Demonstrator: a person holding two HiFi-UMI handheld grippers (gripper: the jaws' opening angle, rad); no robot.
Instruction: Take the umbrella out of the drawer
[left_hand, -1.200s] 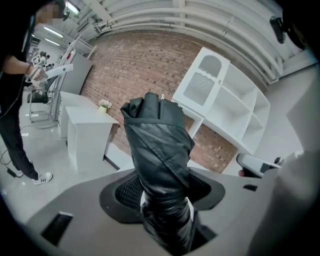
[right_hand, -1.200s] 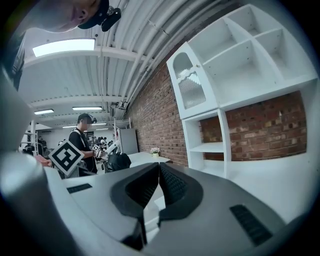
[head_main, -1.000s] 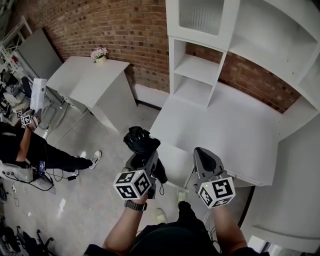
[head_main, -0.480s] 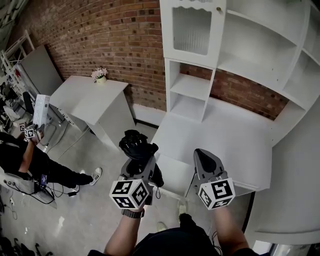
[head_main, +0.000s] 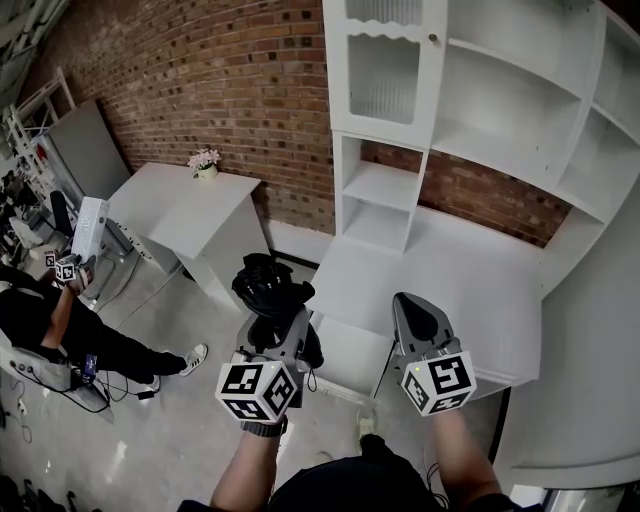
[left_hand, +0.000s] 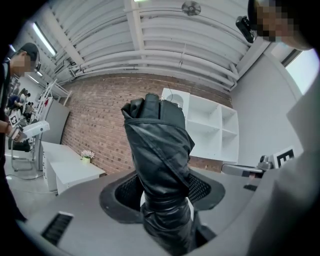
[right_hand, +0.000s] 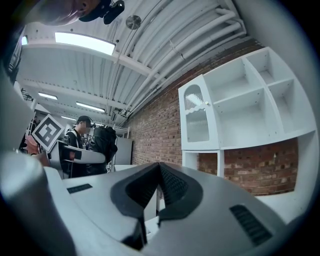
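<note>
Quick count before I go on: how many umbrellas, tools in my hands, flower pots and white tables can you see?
Umbrellas: 1, the black umbrella
Tools in your hands: 2, left tool shut on the umbrella, right tool shut and empty
Flower pots: 1, the flower pot
White tables: 2, side table and desk
Total: 6

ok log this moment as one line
left gripper: shut on folded black umbrella | right gripper: shut, empty | umbrella: in air, near white desk
</note>
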